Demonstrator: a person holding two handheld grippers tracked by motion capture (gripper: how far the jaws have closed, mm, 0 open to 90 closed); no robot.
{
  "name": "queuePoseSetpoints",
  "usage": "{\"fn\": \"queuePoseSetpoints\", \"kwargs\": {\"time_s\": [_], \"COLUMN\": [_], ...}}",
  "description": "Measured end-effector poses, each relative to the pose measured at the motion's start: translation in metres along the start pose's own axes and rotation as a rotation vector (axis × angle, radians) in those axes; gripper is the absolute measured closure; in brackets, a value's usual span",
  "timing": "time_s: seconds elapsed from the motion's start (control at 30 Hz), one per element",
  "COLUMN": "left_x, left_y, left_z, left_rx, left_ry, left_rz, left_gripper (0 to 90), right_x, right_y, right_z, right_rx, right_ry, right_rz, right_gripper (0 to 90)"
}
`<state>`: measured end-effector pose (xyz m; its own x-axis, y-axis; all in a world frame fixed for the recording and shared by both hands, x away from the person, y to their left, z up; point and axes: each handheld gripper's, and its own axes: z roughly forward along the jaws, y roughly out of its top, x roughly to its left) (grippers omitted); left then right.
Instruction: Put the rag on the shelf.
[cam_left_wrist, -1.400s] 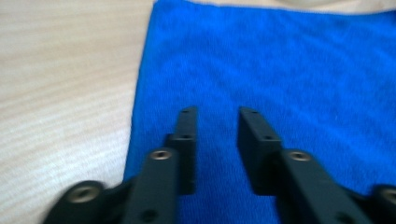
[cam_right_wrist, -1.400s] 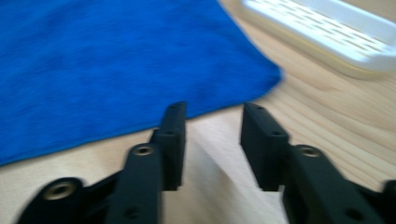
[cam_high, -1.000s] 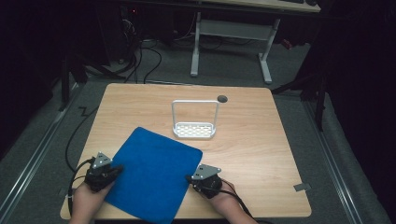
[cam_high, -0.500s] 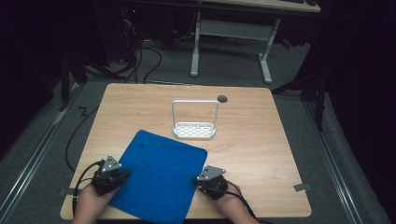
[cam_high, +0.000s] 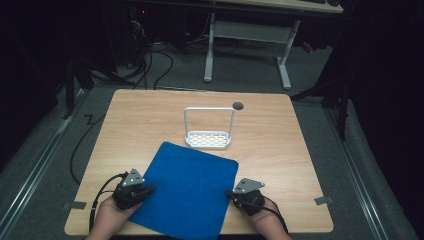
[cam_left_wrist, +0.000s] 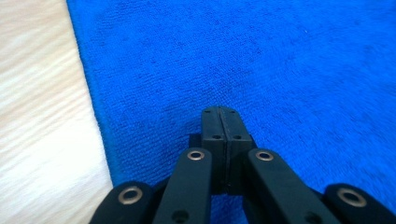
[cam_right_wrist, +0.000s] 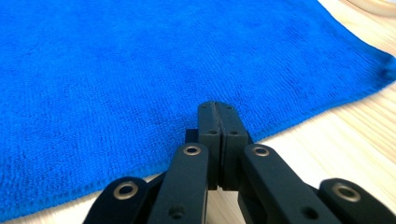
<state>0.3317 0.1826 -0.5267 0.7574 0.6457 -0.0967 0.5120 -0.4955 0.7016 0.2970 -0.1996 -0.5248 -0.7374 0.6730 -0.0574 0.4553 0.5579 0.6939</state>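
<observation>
A blue cloth (cam_high: 186, 187) lies flat on the near half of the wooden table (cam_high: 280, 150). My left gripper (cam_high: 148, 189) rests at the cloth's left edge with its jaws shut. In the left gripper view its tips (cam_left_wrist: 219, 113) lie over the blue cloth (cam_left_wrist: 261, 60), and no fold shows between them. My right gripper (cam_high: 231, 194) sits at the cloth's right edge, also shut. In the right gripper view its tips (cam_right_wrist: 215, 108) just overlap the border of the cloth (cam_right_wrist: 140, 56), with nothing pinched in them.
A white wire rack (cam_high: 209, 131) with a tall handle stands just beyond the cloth at the table's middle. A small dark round cap (cam_high: 238, 105) lies behind it. Bare wood stretches to the right and far left. The cloth's near corner reaches the table's front edge.
Both grippers have shifted to the right, and the blue cloth has slid a little to the right with them. The rack has not moved.
</observation>
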Motion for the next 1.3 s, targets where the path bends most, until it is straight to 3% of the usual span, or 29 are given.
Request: {"fn": "queuePoseSetpoints", "kwargs": {"time_s": [0.2, 0.43, 0.67, 0.83, 0.97, 1.0, 1.13, 1.2, 1.23, 1.27, 1.3], "left_x": [-0.023, -0.043, -0.051, -0.065, -0.070, -0.073, -0.073, -0.070, -0.067, -0.064, -0.052], "left_y": [0.007, 0.015, 0.016, 0.019, 0.019, 0.020, 0.021, 0.022, 0.022, 0.022, 0.022], "left_z": [0.011, 0.019, 0.023, 0.027, 0.031, 0.032, 0.032, 0.029, 0.026, 0.024, 0.019], "left_rx": [0.005, 0.014, 0.018, 0.015, 0.003, 0.006, 0.008, -0.004, -0.024, -0.039, -0.087], "left_ry": [-0.081, -0.117, -0.156, -0.181, -0.210, -0.205, -0.210, -0.193, -0.172, -0.153, -0.109], "left_rz": [0.058, 0.111, 0.119, 0.157, 0.141, 0.162, 0.157, 0.159, 0.151, 0.146, 0.103], "left_gripper": [89.9, 89.2, 89.0, 88.1, 88.1, 88.1, 83.9, 82.0, 81.3, 80.8, 79.3], "right_x": [-0.016, -0.029, -0.038, -0.048, -0.053, -0.055, -0.053, -0.053, -0.054, -0.054, -0.055], "right_y": [-0.015, -0.023, -0.025, -0.025, -0.026, -0.027, -0.027, -0.027, -0.027, -0.027, -0.027], "right_z": [-0.015, -0.021, -0.021, -0.021, -0.021, -0.022, -0.022, -0.024, -0.032, -0.035, -0.038], "right_rx": [0.012, 0.011, 0.011, 0.020, 0.020, 0.021, 0.018, -0.004, -0.094, -0.115, -0.137], "right_ry": [-0.051, -0.125, -0.161, -0.193, -0.209, -0.210, -0.216, -0.209, -0.168, -0.163, -0.159], "right_rz": [0.037, 0.057, 0.073, 0.091, 0.102, 0.103, 0.103, 0.114, 0.148, 0.157, 0.167], "right_gripper": [90.0, 90.0, 90.0, 90.0, 90.0, 90.0, 90.0, 89.4, 83.1, 82.2, 81.5]}}
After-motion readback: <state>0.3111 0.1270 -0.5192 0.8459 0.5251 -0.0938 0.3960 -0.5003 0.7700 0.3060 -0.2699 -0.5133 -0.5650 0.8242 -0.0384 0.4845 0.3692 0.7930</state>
